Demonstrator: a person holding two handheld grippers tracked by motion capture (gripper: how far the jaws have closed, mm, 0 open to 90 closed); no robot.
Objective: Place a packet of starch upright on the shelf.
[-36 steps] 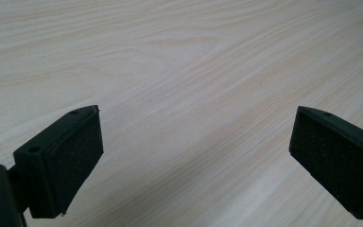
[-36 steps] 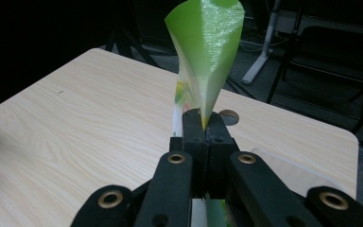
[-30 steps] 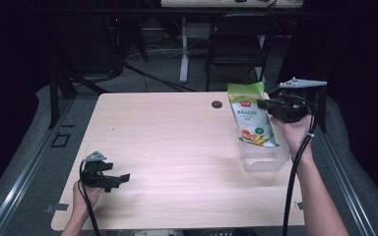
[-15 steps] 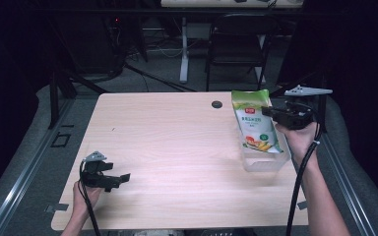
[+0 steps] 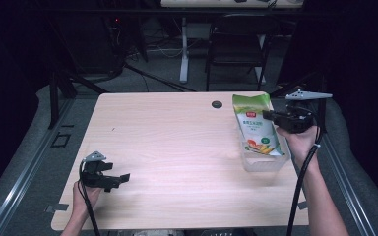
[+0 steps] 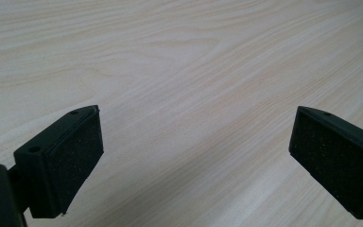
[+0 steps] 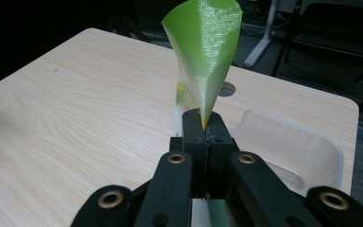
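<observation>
- Green snack bag (image 5: 257, 123) sits at the right side of the desk (image 5: 177, 147), lower end inside a clear plastic container (image 5: 266, 161), top edge leaning up toward the far side.
- Right gripper (image 5: 269, 117) is clamped on the bag's right edge, jaws pressed together with the film pinched between them.
- In the right gripper view the bag (image 7: 208, 52) twists up from the jaws as a green cone; print is barely visible, only a smear of colour low on the film.
- Bag text in the high view is too small to read; picture of vegetables or similar near the bottom, not clear.
- Container (image 7: 293, 146) shows behind the jaws in the right gripper view, rim partly cut off by the gripper body; hard to see its walls since it is transparent.
- Cannot tell if the bag's bottom touches the container floor.
- Left gripper (image 5: 115, 179) rests low at the near-left of the desk, well apart from the bag, jaws spread wide with nothing between them.
- Left gripper view: two black pads (image 6: 78, 163) over bare wood grain, right pad cut off by the frame edge.
- Small dark round hole (image 5: 217, 104) in the desk just left of the bag's top.
- Person's forearms are cut off at the bottom edge.
</observation>
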